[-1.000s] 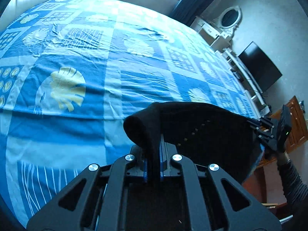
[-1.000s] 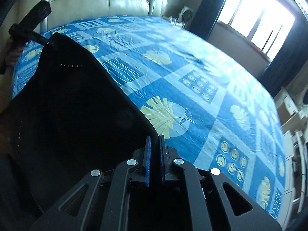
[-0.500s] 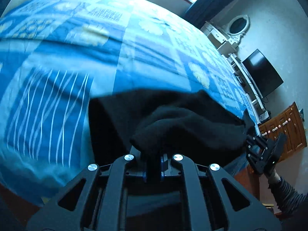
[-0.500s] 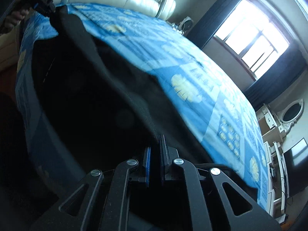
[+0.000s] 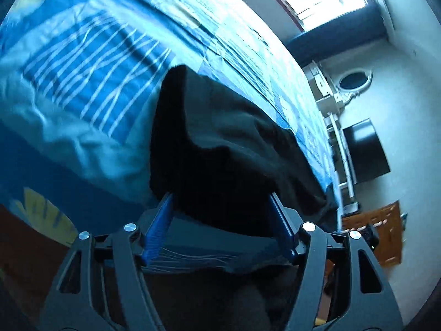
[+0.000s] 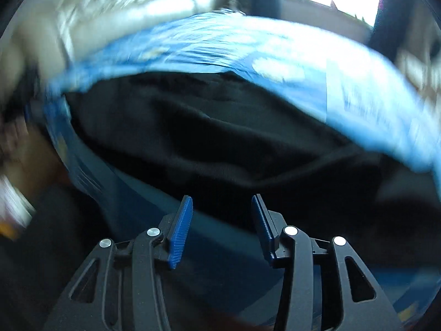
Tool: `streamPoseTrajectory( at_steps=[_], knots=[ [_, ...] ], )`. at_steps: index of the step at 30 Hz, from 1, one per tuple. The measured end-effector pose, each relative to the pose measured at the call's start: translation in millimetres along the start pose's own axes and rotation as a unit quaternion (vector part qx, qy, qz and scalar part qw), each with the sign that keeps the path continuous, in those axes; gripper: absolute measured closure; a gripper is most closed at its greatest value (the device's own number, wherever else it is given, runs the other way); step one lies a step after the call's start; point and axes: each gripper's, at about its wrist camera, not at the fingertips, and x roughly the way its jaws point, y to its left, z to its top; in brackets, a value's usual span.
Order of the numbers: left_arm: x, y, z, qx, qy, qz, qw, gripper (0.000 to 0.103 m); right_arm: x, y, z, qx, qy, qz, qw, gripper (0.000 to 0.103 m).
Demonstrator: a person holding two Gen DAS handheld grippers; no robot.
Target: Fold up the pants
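The black pants (image 5: 220, 143) lie bunched at the near edge of the bed, on the blue patterned bedsheet (image 5: 91, 82). My left gripper (image 5: 220, 209) is open, its blue pads (image 5: 160, 226) spread wide on either side of the pants' near edge. In the right wrist view, which is blurred, the pants (image 6: 209, 138) lie spread across the bed edge. My right gripper (image 6: 222, 207) is open with its pads (image 6: 180, 229) apart, just in front of the cloth and holding nothing.
A window (image 5: 325, 2) and dark curtain stand at the far side. A white dresser with an oval mirror (image 5: 352, 80), a dark TV screen (image 5: 363, 151) and a wooden cabinet (image 5: 386, 237) stand at the right. A cream tufted headboard (image 6: 124, 8) is behind the bed.
Both grippers were shut on the pants and held them up. They lowered the pants to the bed edge and both have opened and let go.
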Motion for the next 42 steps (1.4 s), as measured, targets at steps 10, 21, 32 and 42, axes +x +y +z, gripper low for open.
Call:
streamPoseTrajectory(
  at_steps=[10, 21, 32, 42],
  knots=[
    [4, -12, -2, -0.044, -0.031, -0.026, 0.9982, 0.034, 11, -46, -23, 0.269, 0.018, 0.168, 0.948, 0.047],
    [32, -23, 4, -0.037, -0.016, 0.048, 0.998, 0.041, 29, -38, -7, 0.327, 0.01, 0.108, 0.939, 0.056],
    [45, -9, 10, -0.021, -0.01, 0.139, 0.99, 0.091, 13, -34, -27, 0.292, 0.012, 0.078, 0.953, 0.092],
    [28, -27, 3, 0.043, -0.01, 0.153, 0.9872, 0.073, -30, -68, -35, 0.313, 0.002, 0.094, 0.945, 0.065]
  ],
)
